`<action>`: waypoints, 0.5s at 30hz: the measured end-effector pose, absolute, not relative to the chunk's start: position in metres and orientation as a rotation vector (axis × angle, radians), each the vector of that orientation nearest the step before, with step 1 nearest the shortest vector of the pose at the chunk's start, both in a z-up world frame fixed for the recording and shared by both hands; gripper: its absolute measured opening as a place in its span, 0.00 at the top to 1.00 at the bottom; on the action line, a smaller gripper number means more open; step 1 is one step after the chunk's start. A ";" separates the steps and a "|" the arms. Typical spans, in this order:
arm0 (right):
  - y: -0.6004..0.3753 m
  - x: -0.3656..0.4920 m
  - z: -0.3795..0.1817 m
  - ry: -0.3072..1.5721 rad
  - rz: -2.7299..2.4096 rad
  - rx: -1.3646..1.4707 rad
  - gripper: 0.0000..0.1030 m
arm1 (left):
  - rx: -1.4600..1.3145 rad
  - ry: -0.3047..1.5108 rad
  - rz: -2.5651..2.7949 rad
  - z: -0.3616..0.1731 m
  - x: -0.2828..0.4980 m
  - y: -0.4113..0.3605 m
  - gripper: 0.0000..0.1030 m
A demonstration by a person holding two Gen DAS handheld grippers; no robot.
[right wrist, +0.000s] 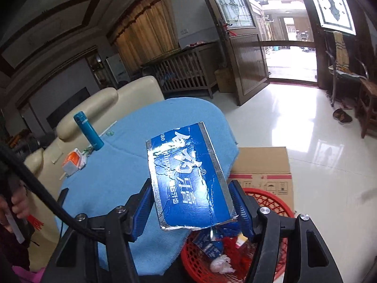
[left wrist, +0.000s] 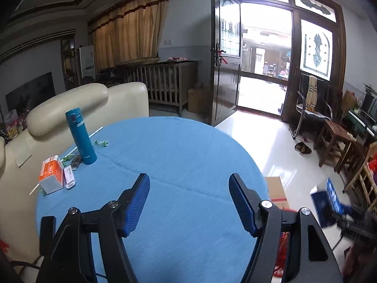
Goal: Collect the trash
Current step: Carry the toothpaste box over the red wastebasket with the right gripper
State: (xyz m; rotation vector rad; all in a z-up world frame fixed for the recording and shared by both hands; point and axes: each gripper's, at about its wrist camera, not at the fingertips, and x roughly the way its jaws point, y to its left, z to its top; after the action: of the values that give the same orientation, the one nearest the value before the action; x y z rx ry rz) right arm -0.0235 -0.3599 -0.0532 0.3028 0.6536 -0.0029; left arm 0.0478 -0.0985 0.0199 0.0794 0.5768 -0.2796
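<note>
A: What is the right gripper point(right wrist: 192, 208) doing?

B: Its jaws are clamped on a crumpled blue toothpaste box point(right wrist: 189, 176), with one blue pad against each long side. The box sticks out ahead of the jaws, tilted, with its printed face up.

A: And what lies under it?

B: Just below the jaws and a little to the right stands a red mesh basket point(right wrist: 271, 200). It already holds a wad of white paper point(right wrist: 221, 263) and some blue and red wrappers. Behind the basket, beyond the jaws, is a cardboard carton point(right wrist: 261, 162) on the tiled floor.

A: The left gripper point(left wrist: 189, 204)?

B: Its jaws stand half open with nothing between them, hanging over the bare blue tabletop point(left wrist: 179, 151). No earlier view is given, so I only report them parted and empty.

A: Is there more trash on the tabletop?

B: Yes, well ahead of the left jaws and off to their left. An orange and white carton point(left wrist: 51, 176) stands there, and a small white packet point(left wrist: 69, 176) lies beside it. Green candy wrappers point(left wrist: 101, 143) and a white straw point(left wrist: 94, 133) lie around a teal flask point(left wrist: 81, 136), which stands upright.

A: Can the left camera see the box?

B: Yes, blurred, far to the right of its jaws, past the tabletop's edge.
</note>
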 end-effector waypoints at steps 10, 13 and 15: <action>-0.369 -0.053 -0.042 0.637 -0.092 0.267 0.36 | 0.126 0.555 -0.287 0.038 0.025 -0.151 0.32; -0.378 -0.054 -0.040 0.623 -0.086 0.322 0.36 | 0.183 0.511 -0.298 0.038 0.008 -0.152 0.31; -0.379 -0.054 -0.040 0.616 -0.083 0.336 0.36 | 0.208 0.498 -0.297 0.039 0.006 -0.150 0.31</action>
State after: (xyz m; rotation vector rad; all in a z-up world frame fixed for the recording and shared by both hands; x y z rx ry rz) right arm -0.0542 -0.3790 -0.0400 0.3361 0.6156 -0.0827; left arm 0.0059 -0.1500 0.0385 0.2076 0.4982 -0.2973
